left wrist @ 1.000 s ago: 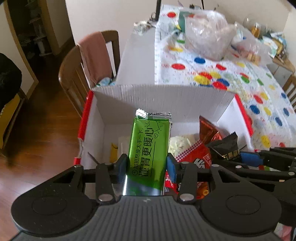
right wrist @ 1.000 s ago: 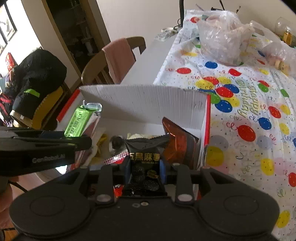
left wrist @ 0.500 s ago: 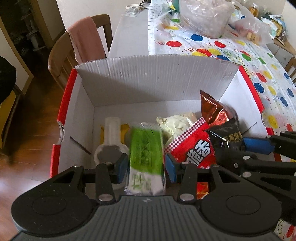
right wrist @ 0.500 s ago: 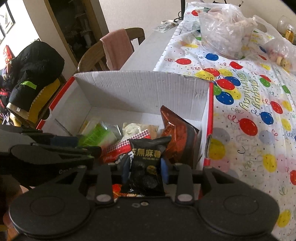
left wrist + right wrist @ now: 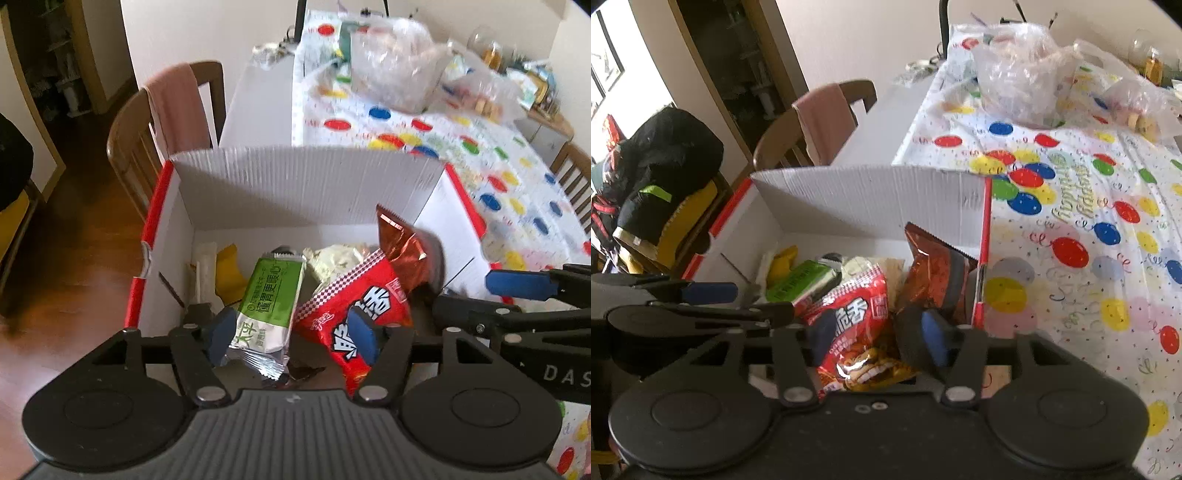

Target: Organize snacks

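— How many packets in the box [image 5: 306, 184]?
— One green [image 5: 267, 295], one red [image 5: 354, 310], one brown [image 5: 406, 254].
— The tongs?
— Left tongs [image 5: 291, 334] and right tongs [image 5: 877, 338] have just opened; both stand apart, gripping nothing.

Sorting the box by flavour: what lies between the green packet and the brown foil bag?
In the left wrist view, the red snack bag and a pale packet behind it lie between the green packet and the brown foil bag.

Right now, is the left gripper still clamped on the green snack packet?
No, the left gripper has just been opening, and the green packet lies loose in the white box, its pads clear of it.
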Tool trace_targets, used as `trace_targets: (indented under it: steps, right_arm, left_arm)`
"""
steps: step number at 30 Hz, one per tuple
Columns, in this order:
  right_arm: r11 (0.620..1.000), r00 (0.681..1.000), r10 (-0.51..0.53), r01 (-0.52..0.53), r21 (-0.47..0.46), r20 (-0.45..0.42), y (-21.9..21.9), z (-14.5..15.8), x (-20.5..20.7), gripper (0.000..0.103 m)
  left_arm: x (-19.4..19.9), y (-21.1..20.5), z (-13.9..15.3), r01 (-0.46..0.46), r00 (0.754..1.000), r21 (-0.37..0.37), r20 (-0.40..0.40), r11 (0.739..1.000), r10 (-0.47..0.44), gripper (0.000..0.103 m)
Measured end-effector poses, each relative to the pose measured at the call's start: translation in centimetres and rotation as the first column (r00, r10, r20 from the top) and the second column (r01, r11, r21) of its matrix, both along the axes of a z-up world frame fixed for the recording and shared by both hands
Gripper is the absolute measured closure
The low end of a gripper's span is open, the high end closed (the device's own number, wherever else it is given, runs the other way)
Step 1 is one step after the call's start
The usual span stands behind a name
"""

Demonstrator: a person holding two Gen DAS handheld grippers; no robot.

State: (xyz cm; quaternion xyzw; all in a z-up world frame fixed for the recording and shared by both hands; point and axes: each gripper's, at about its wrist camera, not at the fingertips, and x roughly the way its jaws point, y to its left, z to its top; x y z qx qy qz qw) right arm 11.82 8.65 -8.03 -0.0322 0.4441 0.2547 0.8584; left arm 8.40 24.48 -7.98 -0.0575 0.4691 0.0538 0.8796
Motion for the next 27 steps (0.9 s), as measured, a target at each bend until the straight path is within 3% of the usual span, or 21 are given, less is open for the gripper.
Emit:
trace_targets:
  steps: [7, 13, 27]
  right_arm:
    - [0.999, 0.997, 0.002, -0.005, 0.035, 0.076, -1.1, 2.2, -1.5, 0.022]
    - [0.997, 0.991, 0.007, -0.017, 0.076, 0.131, -1.9, 3.9, -3.0, 0.011]
    - [0.992, 0.966, -0.005, -0.028, 0.125, 0.260, -4.0, 6.3, -6.4, 0.000]
  left_arm:
    - [-2.0, 0.1, 2.2, -0.010, 0.997, -0.026, 0.076, 1.000, 0.012, 0.031]
    - [-3.5, -0.2, 4.0, -0.008, 0.991, -0.045, 0.133, 0.999, 0.014, 0.029]
    - [-7.3, -0.8, 7.2, -0.043, 0.959, -0.029, 0.279, 0.999, 0.049, 0.014]
